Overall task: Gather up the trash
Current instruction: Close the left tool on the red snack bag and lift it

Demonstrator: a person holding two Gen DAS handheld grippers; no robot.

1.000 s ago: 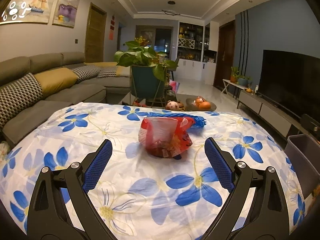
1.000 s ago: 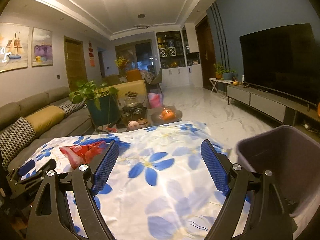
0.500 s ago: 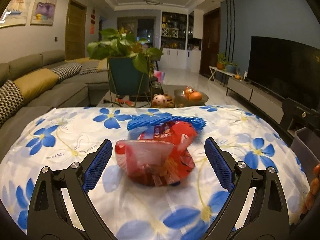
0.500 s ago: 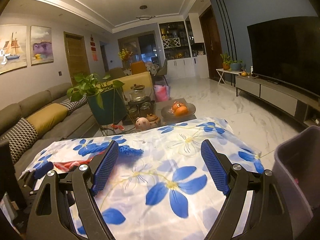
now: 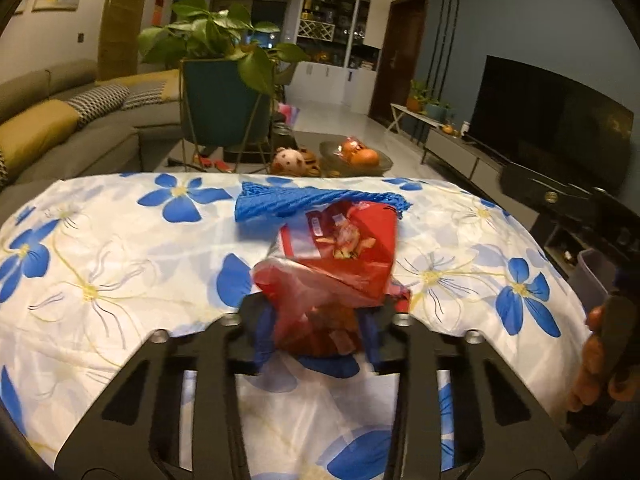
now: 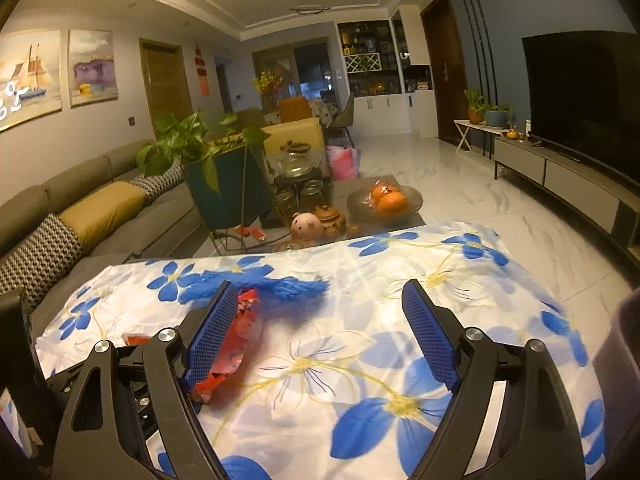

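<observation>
Snack bag (image 5: 340, 256) lying on tablecloth (image 5: 120, 280); mesh net (image 5: 304, 200) lying just behind snack bag. Fruit bowl (image 5: 356, 156) sitting beyond snack bag; potted plant (image 5: 224, 92) standing behind-left; bin (image 5: 592, 276) standing right.

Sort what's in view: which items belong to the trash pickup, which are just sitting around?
Job:
- red snack bag, between the left gripper fingers as they close
- blue mesh scrap on the floral cloth
- grey bin at the table's right
- right gripper, open, nothing between its fingers

Lying about:
- potted plant
- fruit bowl
- pig figurine
- sofa cushions
- TV
</observation>
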